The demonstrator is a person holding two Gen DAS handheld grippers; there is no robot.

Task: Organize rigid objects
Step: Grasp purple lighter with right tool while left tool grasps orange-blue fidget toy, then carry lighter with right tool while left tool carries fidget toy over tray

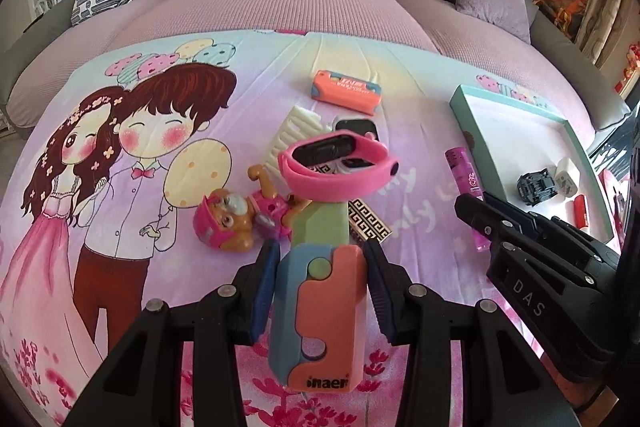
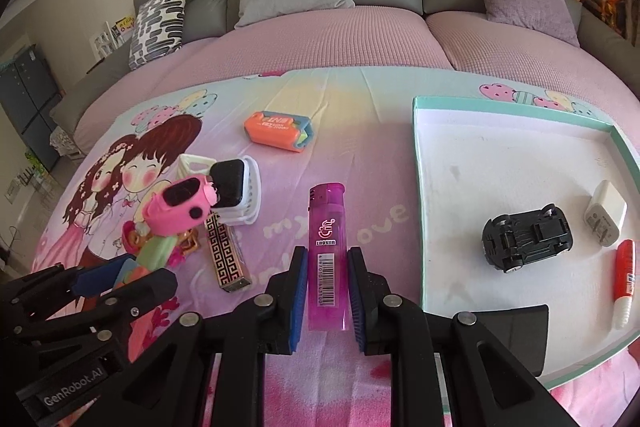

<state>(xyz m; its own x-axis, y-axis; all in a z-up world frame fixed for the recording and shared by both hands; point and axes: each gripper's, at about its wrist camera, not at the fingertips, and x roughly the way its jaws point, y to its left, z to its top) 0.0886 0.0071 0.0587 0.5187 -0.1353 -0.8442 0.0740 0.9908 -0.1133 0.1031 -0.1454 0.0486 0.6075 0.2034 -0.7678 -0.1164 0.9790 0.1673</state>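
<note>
My left gripper [image 1: 322,255] is shut on a toy knife [image 1: 320,307] with an orange and blue handle and a green blade. A pink wristband [image 1: 338,167] rides on the blade's tip. My right gripper [image 2: 326,259] is shut on a purple lighter [image 2: 326,219], which stands upright between its blue pads and is lifted off the cartoon-print sheet [image 2: 360,155]. In the right wrist view the left gripper [image 2: 120,271] is at the lower left with the wristband [image 2: 180,205] on top. In the left wrist view the right gripper [image 1: 480,211] is at the right.
A white tray with a teal rim [image 2: 416,187] lies to the right and holds a black toy car [image 2: 526,235], a white plug [image 2: 606,213] and a red tube [image 2: 624,279]. On the sheet lie an orange case [image 2: 276,129], a white comb [image 2: 252,199], a patterned box [image 2: 226,255] and a puppy figure [image 1: 232,219].
</note>
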